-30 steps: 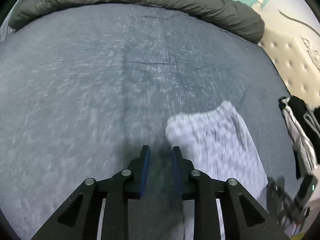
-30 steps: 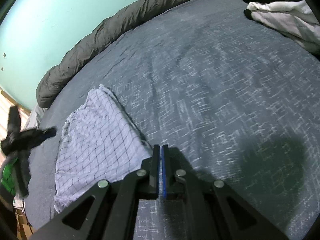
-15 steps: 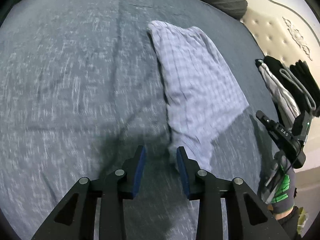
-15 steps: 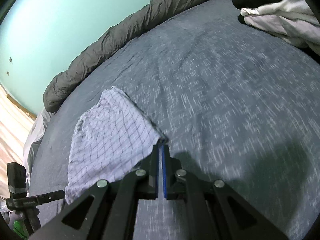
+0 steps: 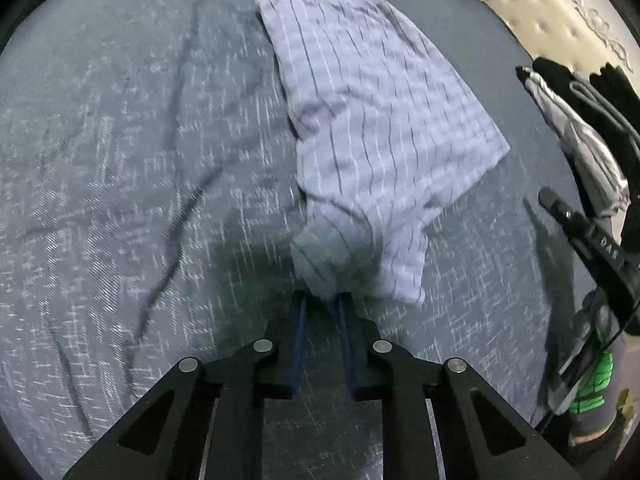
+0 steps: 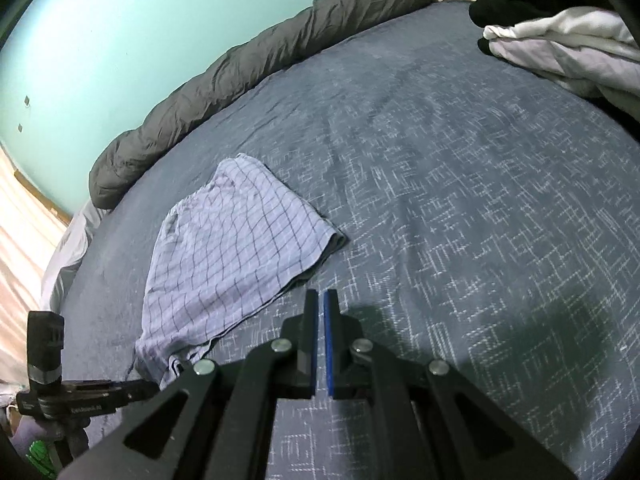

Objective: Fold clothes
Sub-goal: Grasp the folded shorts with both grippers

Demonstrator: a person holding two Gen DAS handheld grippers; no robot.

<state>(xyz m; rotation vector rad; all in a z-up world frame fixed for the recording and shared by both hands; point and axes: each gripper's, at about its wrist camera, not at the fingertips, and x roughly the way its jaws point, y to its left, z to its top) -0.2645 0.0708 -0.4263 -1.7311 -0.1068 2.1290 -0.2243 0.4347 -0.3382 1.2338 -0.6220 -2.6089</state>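
A pale checked garment (image 5: 380,120) lies folded on the blue-grey bed cover (image 5: 120,160). Its near corner is bunched up between the tips of my left gripper (image 5: 323,300), whose jaws are closing on that cloth. In the right wrist view the same garment (image 6: 240,248) lies flat to the left of my right gripper (image 6: 321,294). That gripper is shut and empty, hovering just off the garment's near edge. The left gripper's body (image 6: 80,392) shows at the bottom left there, at the garment's low corner.
A rolled dark grey duvet (image 6: 260,60) runs along the far side of the bed below a teal wall. A pile of black, white and grey clothes (image 6: 560,48) sits at the far right, near the cream tufted headboard (image 5: 560,12).
My left gripper has moved to the garment's near end, and its jaws have narrowed around the corner. My right gripper has drawn back slightly from the garment's edge, still shut.
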